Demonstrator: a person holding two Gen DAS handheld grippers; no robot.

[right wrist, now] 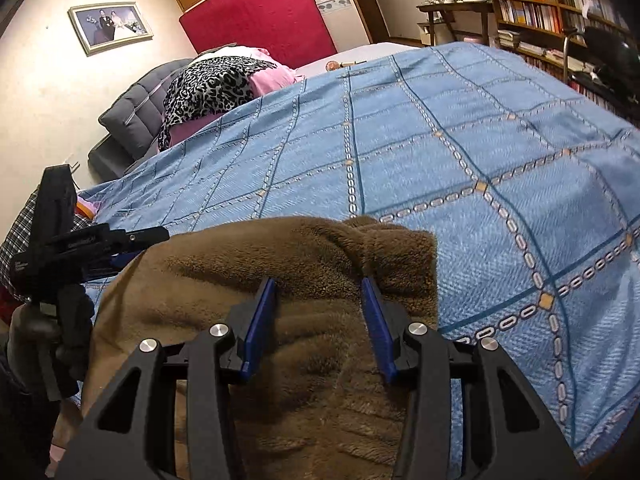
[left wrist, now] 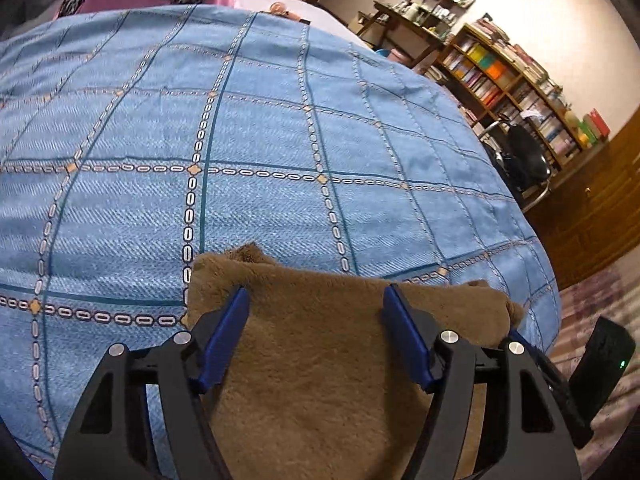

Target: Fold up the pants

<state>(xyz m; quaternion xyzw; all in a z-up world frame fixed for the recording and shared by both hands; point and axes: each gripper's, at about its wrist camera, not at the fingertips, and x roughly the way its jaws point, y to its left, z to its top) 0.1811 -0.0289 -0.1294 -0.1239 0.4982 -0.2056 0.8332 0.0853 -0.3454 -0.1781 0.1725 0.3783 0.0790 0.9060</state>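
Observation:
Brown fleece pants (left wrist: 320,352) lie on the blue checked bedspread (left wrist: 240,140) at the bed's near edge. My left gripper (left wrist: 316,292) is open, its blue fingers spread above the pants' far edge without pinching cloth. In the right wrist view the same pants (right wrist: 248,256) lie bunched and wrinkled, with a thick fold at the far right corner. My right gripper (right wrist: 320,284) is open over that fabric, its fingers apart. The left gripper (right wrist: 80,240) shows at the left edge of the right wrist view, beside the pants.
The bedspread (right wrist: 480,140) covers most of the bed. A pile of leopard-print and pink clothes (right wrist: 216,84) lies near the red headboard (right wrist: 260,12). Bookshelves (left wrist: 520,80) and a black chair (left wrist: 524,156) stand to the right of the bed. A patterned rug (left wrist: 600,312) covers the floor.

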